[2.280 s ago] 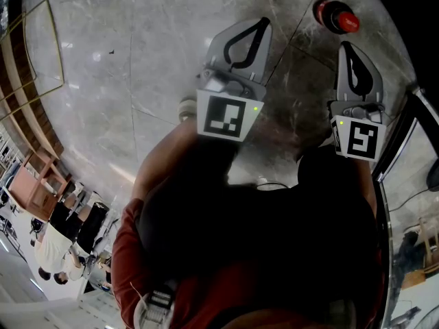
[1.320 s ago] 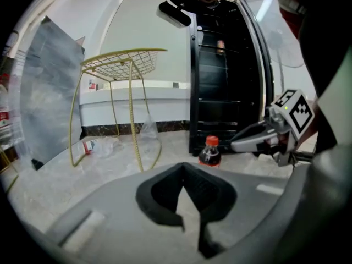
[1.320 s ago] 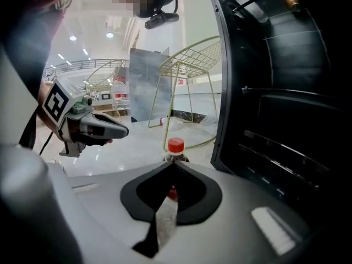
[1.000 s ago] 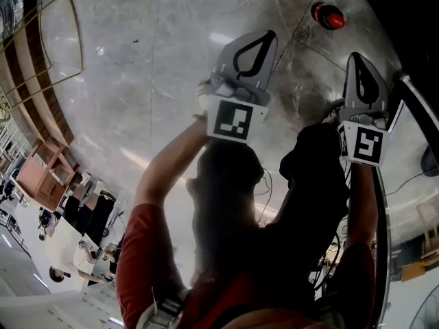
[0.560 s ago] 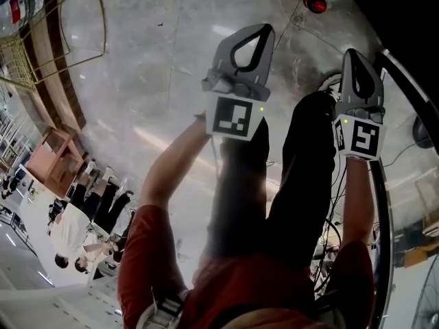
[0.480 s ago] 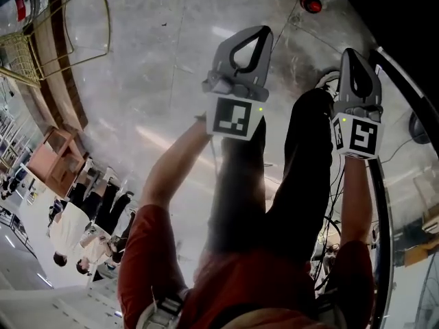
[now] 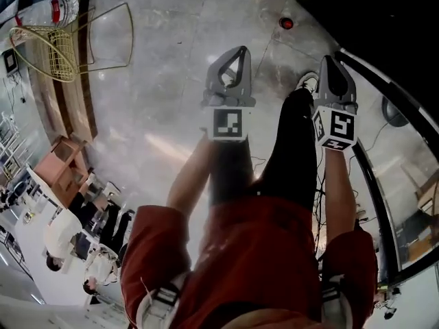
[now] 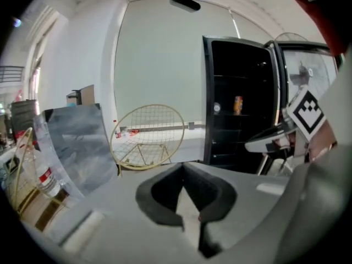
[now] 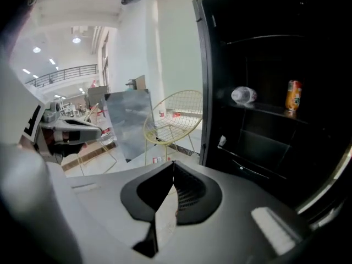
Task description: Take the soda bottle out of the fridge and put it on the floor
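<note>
The soda bottle stands upright on the grey marble floor, seen from above as a red cap on a dark body. Both grippers are raised well away from it. My left gripper is shut with nothing between its jaws, which meet at the tip. My right gripper is also shut and empty. The black fridge stands open ahead of the grippers and appears in the left gripper view too.
An orange can and a clear bottle lying on its side rest on a fridge shelf. The fridge's glass door swings out at right. A gold wire chair stands left of the fridge. People sit at far left.
The person has risen from a crouch. Both grippers came up off the floor and the bottle now lies farther off. Both stayed shut.
</note>
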Demonstrator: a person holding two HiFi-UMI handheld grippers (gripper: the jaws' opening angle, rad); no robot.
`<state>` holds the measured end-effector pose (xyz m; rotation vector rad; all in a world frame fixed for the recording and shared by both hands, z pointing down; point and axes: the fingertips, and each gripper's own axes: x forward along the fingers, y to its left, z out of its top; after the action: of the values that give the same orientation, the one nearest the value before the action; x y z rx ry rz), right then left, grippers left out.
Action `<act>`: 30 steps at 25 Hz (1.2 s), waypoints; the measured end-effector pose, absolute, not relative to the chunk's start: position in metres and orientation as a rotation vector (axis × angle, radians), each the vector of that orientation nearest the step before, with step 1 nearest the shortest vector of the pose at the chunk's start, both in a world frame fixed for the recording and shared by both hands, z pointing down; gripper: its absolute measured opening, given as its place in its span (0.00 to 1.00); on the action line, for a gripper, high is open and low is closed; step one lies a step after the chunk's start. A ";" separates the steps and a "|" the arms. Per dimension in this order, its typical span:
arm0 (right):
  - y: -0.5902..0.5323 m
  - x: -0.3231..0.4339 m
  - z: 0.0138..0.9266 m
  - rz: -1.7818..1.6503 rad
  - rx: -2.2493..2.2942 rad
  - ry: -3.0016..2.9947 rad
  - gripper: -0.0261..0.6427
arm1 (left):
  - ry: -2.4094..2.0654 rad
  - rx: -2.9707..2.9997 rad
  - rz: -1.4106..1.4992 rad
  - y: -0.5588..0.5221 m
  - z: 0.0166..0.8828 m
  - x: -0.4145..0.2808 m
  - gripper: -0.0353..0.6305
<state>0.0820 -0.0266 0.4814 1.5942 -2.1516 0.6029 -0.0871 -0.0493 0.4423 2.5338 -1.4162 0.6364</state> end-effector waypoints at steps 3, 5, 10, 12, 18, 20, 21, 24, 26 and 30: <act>-0.019 0.091 0.420 0.628 1.634 -2.142 0.04 | -1.404 2.490 0.592 -0.044 0.387 -0.085 0.05; -0.013 0.088 0.384 0.630 1.645 -2.153 0.04 | -1.395 2.465 0.560 -0.041 0.351 -0.087 0.05; -0.001 0.085 0.312 0.634 1.669 -2.215 0.04 | -1.403 2.493 0.554 -0.030 0.281 -0.076 0.05; 0.004 0.085 0.286 0.617 1.681 -2.228 0.04 | -1.387 2.503 0.556 -0.023 0.259 -0.071 0.05; 0.021 0.084 0.208 0.592 1.710 -2.386 0.04 | -1.374 2.563 0.542 -0.001 0.197 -0.060 0.05; 0.027 0.083 0.186 0.569 1.725 -2.413 0.04 | -1.384 2.595 0.520 0.005 0.178 -0.060 0.05; 0.029 0.082 0.177 0.549 1.730 -2.421 0.04 | -1.394 2.606 0.510 0.007 0.171 -0.060 0.05; 0.036 0.085 0.160 0.491 1.742 -2.409 0.04 | -1.418 2.615 0.478 0.015 0.154 -0.060 0.05; 0.038 0.088 0.154 0.462 1.753 -2.384 0.04 | -1.431 2.619 0.461 0.018 0.144 -0.063 0.05; 0.045 0.089 0.146 0.424 1.738 -2.341 0.04 | -1.443 2.630 0.462 0.021 0.133 -0.071 0.05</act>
<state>0.0894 0.0453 0.1456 1.7376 -2.3408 0.4241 -0.0710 0.0211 0.1335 2.6303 -1.4430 0.4620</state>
